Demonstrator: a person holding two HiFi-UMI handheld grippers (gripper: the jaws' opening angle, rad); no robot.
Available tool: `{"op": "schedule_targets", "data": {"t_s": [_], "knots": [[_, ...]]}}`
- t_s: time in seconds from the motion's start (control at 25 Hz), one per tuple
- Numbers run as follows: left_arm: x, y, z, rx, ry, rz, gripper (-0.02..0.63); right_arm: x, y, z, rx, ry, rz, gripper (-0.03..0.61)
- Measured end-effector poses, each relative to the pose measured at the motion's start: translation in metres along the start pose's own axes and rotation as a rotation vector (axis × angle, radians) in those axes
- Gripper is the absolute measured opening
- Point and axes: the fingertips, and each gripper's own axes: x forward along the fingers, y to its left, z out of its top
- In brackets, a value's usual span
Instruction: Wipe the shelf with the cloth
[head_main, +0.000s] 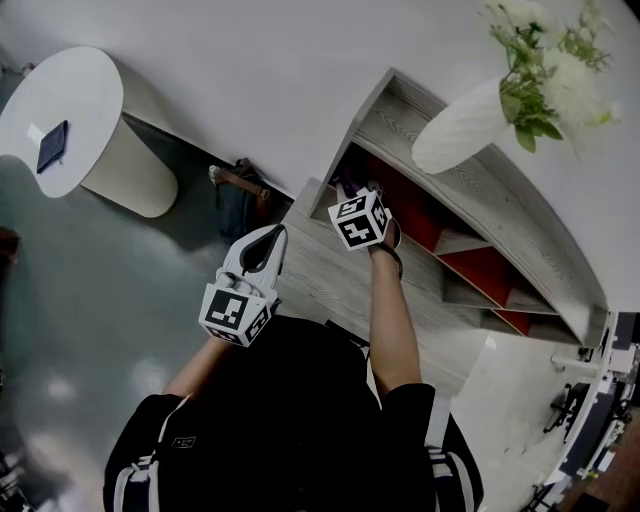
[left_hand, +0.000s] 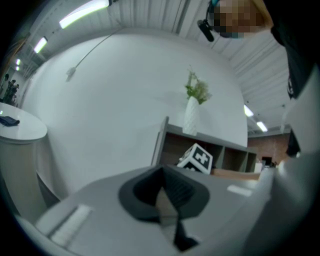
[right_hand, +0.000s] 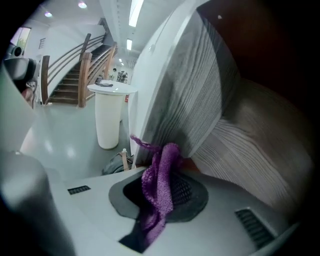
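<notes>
Currently the right gripper (right_hand: 159, 197) is clenched on a crumpled purple knit cloth (right_hand: 161, 167), which bunches up out of the jaws and sits at the edge of the grey wood-grain shelf unit (right_hand: 200, 90) - whether it actually touches the end panel can't be told. Head view puts this gripper at the leftmost top compartment, with the arm stretched forward. Left gripper (left_hand: 165, 192) is held back and lower, apart from the shelf, jaws closed together with nothing between them. The shelf has grey grained boards and red back panels (head_main: 420, 215) in its compartments. On its top board stands a white ribbed vase (head_main: 460, 125) with white flowers and green leaves (head_main: 545, 70). A plain white wall (head_main: 250, 70) runs behind the unit. The floor (head_main: 80, 290) is grey and glossy and shows ceiling-light reflections. A dark bag with a brown strap (head_main: 238, 195) lies on the floor against the wall - just beside the shelf's left end. Further left is a round white pedestal table (head_main: 70, 110) with a dark flat device (head_main: 52, 146) on it. The right gripper view shows a staircase with wooden rails (right_hand: 75, 75) far off behind that table.
</notes>
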Motion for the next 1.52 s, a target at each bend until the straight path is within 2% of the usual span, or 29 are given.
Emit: {"op": "schedule_targets", "data": {"t_s": [0.4,0.48,0.56,0.64,0.88,1.0,1.28,1.52], "knots": [[-0.007,-0.007,0.001,-0.003,-0.009,-0.03,0.005,-0.018,0.026,-0.005,-0.006,0.011,0.039,0.049],[-0.007,-0.008,0.001,-0.003,-0.01,-0.038,0.005,-0.025,0.035,-0.006,0.002,0.001,0.062,0.049],[-0.006,-0.009,0.0,-0.006,-0.008,-0.047,0.005,-0.035,0.044,-0.01,0.016,-0.026,0.045,0.049],[-0.005,-0.01,-0.001,-0.009,-0.003,-0.058,0.005,-0.047,0.051,-0.015,0.067,-0.061,0.015,0.051],[0.008,-0.017,-0.008,-0.015,0.016,-0.109,0.005,-0.083,0.059,-0.013,0.359,-0.213,-0.043,0.051],[0.014,-0.025,-0.011,-0.017,0.023,-0.141,0.005,-0.106,0.055,-0.012,0.467,-0.281,-0.081,0.05],[0.037,-0.051,-0.004,0.064,0.025,-0.261,0.005,-0.16,0.038,-0.028,0.593,-0.361,-0.221,0.05],[0.048,-0.071,0.0,0.047,0.008,-0.292,0.005,-0.202,0.023,-0.044,0.669,-0.43,-0.345,0.051]]}}
